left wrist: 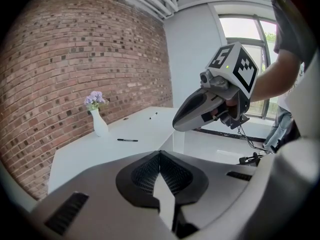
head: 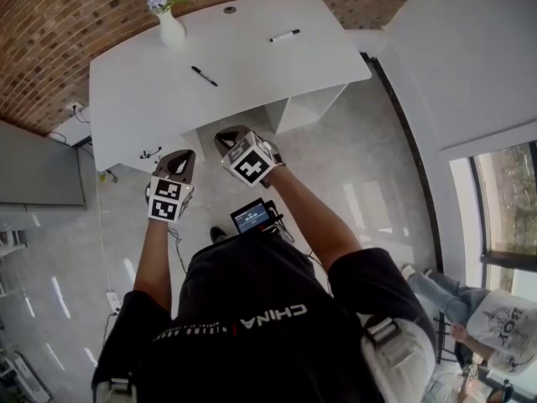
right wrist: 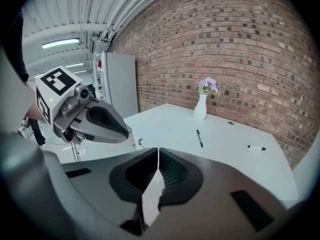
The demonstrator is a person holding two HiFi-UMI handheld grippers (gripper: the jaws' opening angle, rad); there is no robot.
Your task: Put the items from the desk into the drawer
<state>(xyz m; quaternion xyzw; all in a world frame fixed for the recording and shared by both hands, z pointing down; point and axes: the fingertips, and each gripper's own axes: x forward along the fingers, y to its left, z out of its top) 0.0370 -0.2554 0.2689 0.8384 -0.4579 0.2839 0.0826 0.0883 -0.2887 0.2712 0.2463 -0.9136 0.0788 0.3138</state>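
I hold my left tool and right tool pressed together, empty, near the white surface bearing a black pen, a white marker and a vase.

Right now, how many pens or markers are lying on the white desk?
2. A black pen lies on the desk near the vase; a white, dark-capped marker lies farther right, toward the back edge. None appears hidden.
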